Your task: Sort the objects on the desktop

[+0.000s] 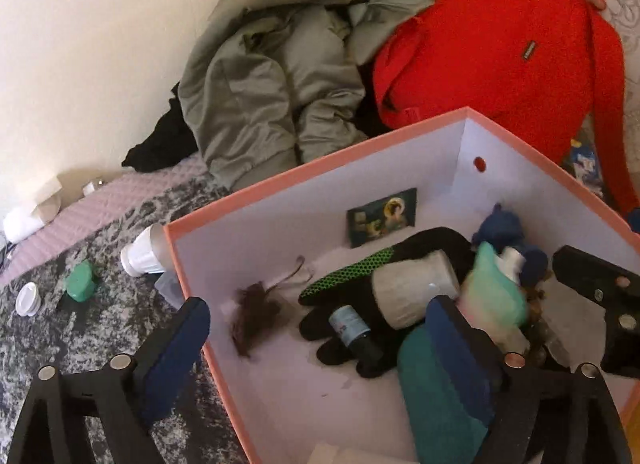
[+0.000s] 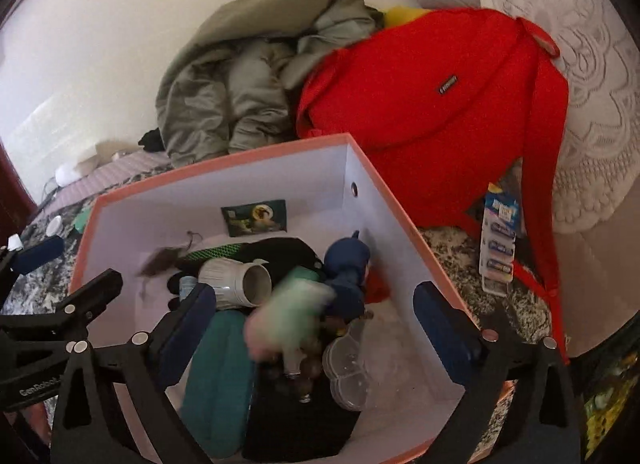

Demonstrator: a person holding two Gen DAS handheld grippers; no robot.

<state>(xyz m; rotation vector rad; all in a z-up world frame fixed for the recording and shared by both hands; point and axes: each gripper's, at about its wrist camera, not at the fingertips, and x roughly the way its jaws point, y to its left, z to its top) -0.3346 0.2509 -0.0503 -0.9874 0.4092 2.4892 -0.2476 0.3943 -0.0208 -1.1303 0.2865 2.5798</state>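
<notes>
A pink-rimmed white box (image 1: 280, 181) (image 2: 224, 168) holds a white mug (image 1: 412, 288) (image 2: 236, 280), a black-and-green glove (image 1: 352, 272), a teal case (image 1: 432, 392) (image 2: 216, 376), a blue plush toy (image 1: 504, 224) (image 2: 348, 260), a picture card (image 1: 382, 216) and a small bottle (image 1: 352, 324). A pale green soft object (image 1: 492, 288) (image 2: 296, 304) is blurred above the pile. It lies between the wide-open fingers of my right gripper (image 2: 316, 328) and touches neither. My left gripper (image 1: 320, 344) stands open over the box's left wall, holding nothing.
On the patterned cover left of the box lie a green jar (image 1: 80, 280), a white cap (image 1: 28, 298) and a white-capped bottle (image 1: 144, 252). A red backpack (image 2: 420, 96) and a grey jacket (image 1: 272, 76) crowd the far side. A battery pack (image 2: 500, 240) lies to the right.
</notes>
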